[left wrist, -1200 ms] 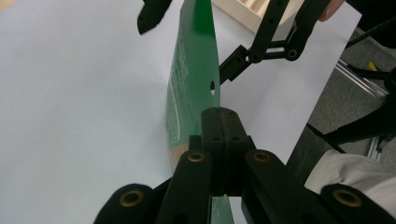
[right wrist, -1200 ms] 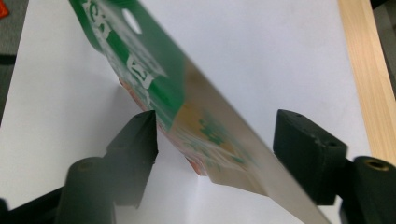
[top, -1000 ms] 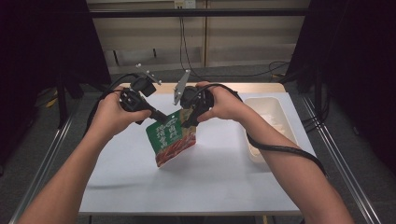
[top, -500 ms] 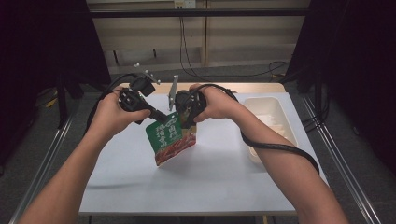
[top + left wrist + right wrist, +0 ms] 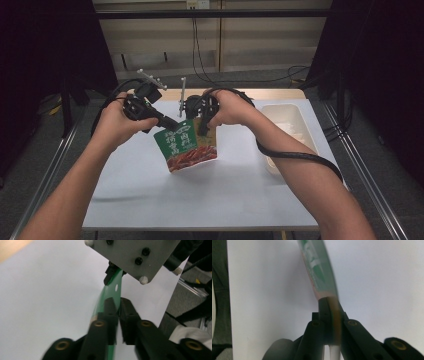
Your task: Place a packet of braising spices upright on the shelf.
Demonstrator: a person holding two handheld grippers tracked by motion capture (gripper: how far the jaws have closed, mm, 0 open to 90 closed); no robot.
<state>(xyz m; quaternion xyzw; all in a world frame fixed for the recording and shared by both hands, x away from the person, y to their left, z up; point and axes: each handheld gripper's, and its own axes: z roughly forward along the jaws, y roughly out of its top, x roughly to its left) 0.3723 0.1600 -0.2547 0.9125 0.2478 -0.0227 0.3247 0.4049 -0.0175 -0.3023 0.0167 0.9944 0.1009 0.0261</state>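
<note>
A green and red snack pouch (image 5: 186, 146) hangs tilted above the white table (image 5: 210, 200), held by its top edge between both grippers. My left gripper (image 5: 172, 124) is shut on the pouch's upper left corner; in the left gripper view the green pouch edge (image 5: 110, 293) runs between the black jaws of that gripper (image 5: 118, 306). My right gripper (image 5: 200, 125) is shut on the upper right corner. The right gripper view sees the pouch (image 5: 318, 270) edge-on, rising from the closed jaws of my right gripper (image 5: 329, 301).
A pale plastic bin (image 5: 287, 127) stands at the table's right side. Cables trail from both grippers, one looping under the right forearm (image 5: 300, 157). Metal rails run along both sides of the table. A grey plate (image 5: 132, 255) of the right gripper looms in the left gripper view.
The right hand has turned its gripper, swinging the grey plate upright and leftward. The pouch has shifted slightly; both grippers still hold it.
</note>
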